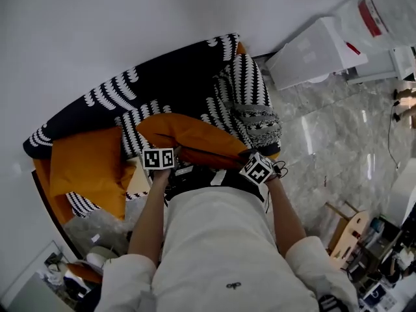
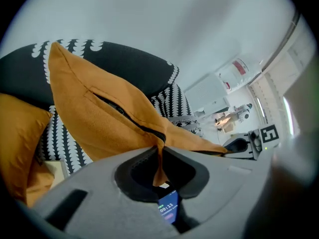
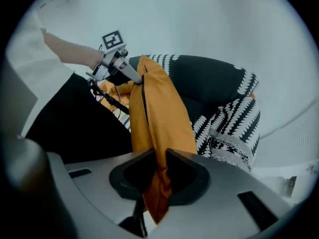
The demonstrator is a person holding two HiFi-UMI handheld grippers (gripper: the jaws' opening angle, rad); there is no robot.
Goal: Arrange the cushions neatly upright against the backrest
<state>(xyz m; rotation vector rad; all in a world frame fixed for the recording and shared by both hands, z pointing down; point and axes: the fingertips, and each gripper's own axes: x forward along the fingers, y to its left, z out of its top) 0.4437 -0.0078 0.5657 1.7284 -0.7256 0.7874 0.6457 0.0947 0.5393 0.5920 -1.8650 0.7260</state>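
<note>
An orange cushion (image 1: pixel 195 135) with a dark zip hangs between my two grippers in front of the sofa's black, white-patterned backrest (image 1: pixel 162 70). My left gripper (image 1: pixel 168 166) is shut on one corner of this cushion (image 2: pixel 99 118), with the fabric pinched in its jaws (image 2: pixel 159 151). My right gripper (image 1: pixel 250 158) is shut on the opposite edge, where the cushion (image 3: pixel 159 118) stands edge-on and a fold of fabric runs through its jaws (image 3: pixel 158 156). A second orange cushion (image 1: pixel 88 168) lies at the seat's left. A black-and-white striped cushion (image 1: pixel 244 83) and a grey patterned one (image 1: pixel 260 122) lean at the right end.
The sofa stands against a pale wall. A white box-like unit (image 1: pixel 312 51) sits on the marble floor (image 1: pixel 338 142) right of the sofa. A wooden stool (image 1: pixel 348 229) is at the lower right. The person's white-clad body fills the lower middle of the head view.
</note>
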